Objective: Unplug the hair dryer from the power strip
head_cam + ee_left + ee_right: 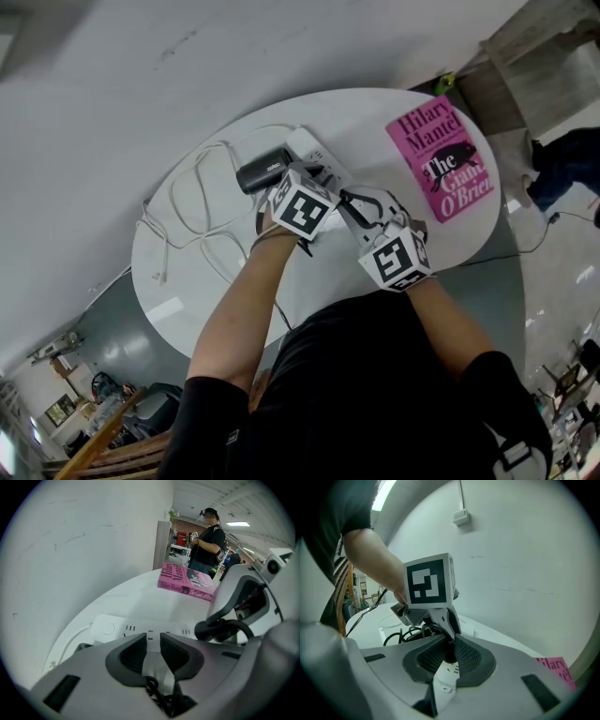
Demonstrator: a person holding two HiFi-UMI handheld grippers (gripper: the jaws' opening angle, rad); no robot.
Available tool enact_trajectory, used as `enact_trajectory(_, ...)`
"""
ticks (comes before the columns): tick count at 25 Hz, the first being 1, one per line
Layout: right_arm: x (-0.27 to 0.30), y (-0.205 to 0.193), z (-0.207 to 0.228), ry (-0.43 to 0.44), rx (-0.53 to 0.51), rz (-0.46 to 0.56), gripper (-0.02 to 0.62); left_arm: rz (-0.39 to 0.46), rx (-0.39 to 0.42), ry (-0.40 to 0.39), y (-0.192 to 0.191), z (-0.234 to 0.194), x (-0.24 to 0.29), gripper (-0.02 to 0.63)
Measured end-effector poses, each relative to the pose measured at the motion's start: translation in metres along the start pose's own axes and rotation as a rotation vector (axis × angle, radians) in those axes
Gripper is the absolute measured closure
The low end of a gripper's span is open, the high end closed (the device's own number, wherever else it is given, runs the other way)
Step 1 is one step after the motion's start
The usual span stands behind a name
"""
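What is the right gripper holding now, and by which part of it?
The right gripper holds a small black plug by its sides, pinched between the fingers, above the long white plastic power strip.

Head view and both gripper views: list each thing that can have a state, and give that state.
Book: closed, flat.
Power strip: sockets up.
Hair dryer: lying beside the power strip.
Hair dryer plug: gripped; whether clear of the socket, cannot tell.
Left gripper: open above the power strip.
Right gripper: shut on the hair dryer plug.

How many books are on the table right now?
1. The pink book lies near the table's right edge in the head view. The arms may hide others.
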State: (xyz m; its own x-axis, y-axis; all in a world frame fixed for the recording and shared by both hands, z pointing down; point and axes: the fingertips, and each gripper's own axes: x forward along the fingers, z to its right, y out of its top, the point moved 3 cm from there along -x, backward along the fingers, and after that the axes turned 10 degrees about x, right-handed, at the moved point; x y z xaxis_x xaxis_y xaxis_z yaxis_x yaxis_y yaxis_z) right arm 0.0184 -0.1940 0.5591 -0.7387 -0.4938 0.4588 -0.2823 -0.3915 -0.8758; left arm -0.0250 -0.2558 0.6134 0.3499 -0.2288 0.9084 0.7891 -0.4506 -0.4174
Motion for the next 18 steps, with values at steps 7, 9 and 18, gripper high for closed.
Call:
enact_trajectory(7, -0.022, -0.03, 0.001, -0.032, 0.111, -0.072, 0.528, 0.031, 0.007, 0.01, 0.0, 0.003, -0.002, 0.511)
enact_trajectory(9, -0.029, -0.037, -0.002, -0.042, 0.128, -0.085, 0.528, 0.085, -0.032, 0.007, 0.001, 0.001, -0.006, 0.511)
enact_trajectory(18, -0.05, -0.067, -0.024, -0.086, 0.203, -0.18, 0.528, 0.364, -0.117, 0.068, 0.011, 0.009, -0.077, 0.542)
